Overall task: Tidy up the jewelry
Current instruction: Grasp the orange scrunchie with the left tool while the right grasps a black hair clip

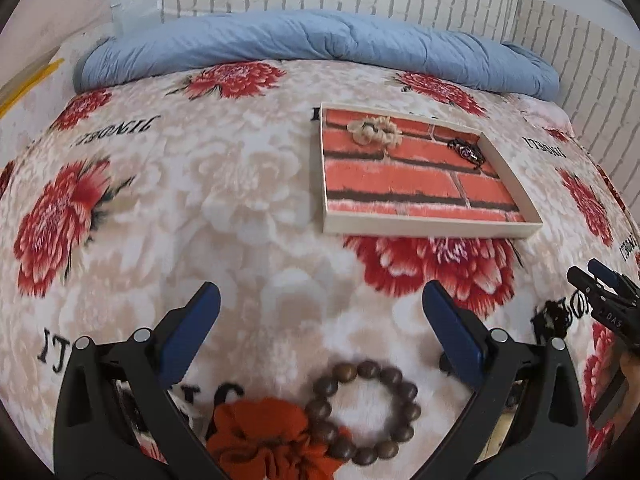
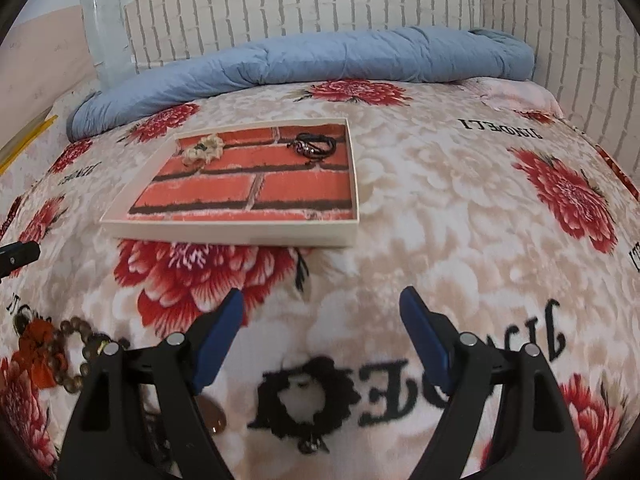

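**Desk:** What are your tongs doing?

**Me:** My left gripper (image 1: 320,312) and right gripper (image 2: 320,316) are both spread wide, holding nothing. The wooden bead bracelet (image 1: 362,412) lies near me under the left one, touching an orange fabric flower (image 1: 264,440). A black scrunchie (image 2: 306,400) sits under the right.

**Desk:** How will they handle?

**Me:** I judge the beads light, hard and rolling, so I'd pinch across the strand. The blanket (image 1: 240,208) is plush and will give. The tray (image 1: 432,229) lies farther off, a blue quilt (image 1: 320,44) beyond it.
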Demonstrator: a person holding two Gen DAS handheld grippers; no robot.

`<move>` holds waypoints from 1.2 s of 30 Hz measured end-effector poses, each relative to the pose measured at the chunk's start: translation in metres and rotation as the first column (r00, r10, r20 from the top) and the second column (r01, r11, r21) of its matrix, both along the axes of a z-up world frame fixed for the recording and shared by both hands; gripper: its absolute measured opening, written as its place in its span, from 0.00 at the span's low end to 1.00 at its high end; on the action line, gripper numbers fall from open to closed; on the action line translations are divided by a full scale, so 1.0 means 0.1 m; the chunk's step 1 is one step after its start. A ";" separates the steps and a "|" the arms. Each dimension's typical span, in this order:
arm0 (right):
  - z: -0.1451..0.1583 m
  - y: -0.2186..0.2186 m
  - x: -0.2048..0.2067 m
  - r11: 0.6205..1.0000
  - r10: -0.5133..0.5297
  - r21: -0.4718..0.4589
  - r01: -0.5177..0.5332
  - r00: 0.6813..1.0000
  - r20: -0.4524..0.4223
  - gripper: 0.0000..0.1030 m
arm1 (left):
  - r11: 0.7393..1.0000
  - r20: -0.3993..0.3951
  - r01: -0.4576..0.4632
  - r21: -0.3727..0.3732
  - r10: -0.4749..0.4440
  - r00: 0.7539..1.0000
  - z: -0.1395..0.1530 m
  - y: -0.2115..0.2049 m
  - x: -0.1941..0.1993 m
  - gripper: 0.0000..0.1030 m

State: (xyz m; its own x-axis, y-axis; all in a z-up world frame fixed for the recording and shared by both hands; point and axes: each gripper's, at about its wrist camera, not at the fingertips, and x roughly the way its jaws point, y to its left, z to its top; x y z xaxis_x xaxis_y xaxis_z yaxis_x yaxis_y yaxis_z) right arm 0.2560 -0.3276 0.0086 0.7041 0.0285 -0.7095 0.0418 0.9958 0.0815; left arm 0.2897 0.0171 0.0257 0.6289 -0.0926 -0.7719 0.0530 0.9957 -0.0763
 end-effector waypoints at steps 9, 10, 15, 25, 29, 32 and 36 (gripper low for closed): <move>-0.06 0.12 -0.33 1.000 0.024 -0.002 -0.024 1.000 0.010 0.76 | 1.000 -0.007 -0.002 0.005 0.002 1.000 -0.16 0.05 -0.31 0.95; -0.06 0.16 -0.37 1.000 0.029 -0.007 -0.029 0.999 0.013 0.76 | 1.000 -0.008 -0.002 0.005 0.002 1.000 -0.17 0.06 -0.34 0.95; -0.07 0.27 -0.52 0.999 0.048 -0.007 -0.048 0.999 0.018 0.76 | 1.000 -0.024 -0.007 0.007 0.008 1.000 -0.27 0.10 -0.44 0.94; -0.19 0.39 -0.75 0.998 0.056 -0.028 -0.055 0.998 0.023 0.76 | 0.998 -0.026 -0.025 0.049 0.026 0.999 -0.42 0.25 -0.68 0.94; -0.24 0.41 -0.85 0.999 0.051 -0.001 -0.051 0.998 0.027 0.76 | 0.997 -0.005 -0.041 0.072 0.042 0.999 -0.49 0.32 -0.82 0.93; -0.23 0.45 -0.92 0.999 0.046 0.001 -0.046 0.998 0.050 0.76 | 0.997 -0.011 -0.038 0.062 0.039 0.999 -0.55 0.36 -0.89 0.88; -0.24 0.50 -0.97 0.998 0.054 0.007 -0.055 0.997 0.060 0.76 | 0.997 -0.012 -0.036 0.061 0.037 0.999 -0.64 0.39 -0.99 0.87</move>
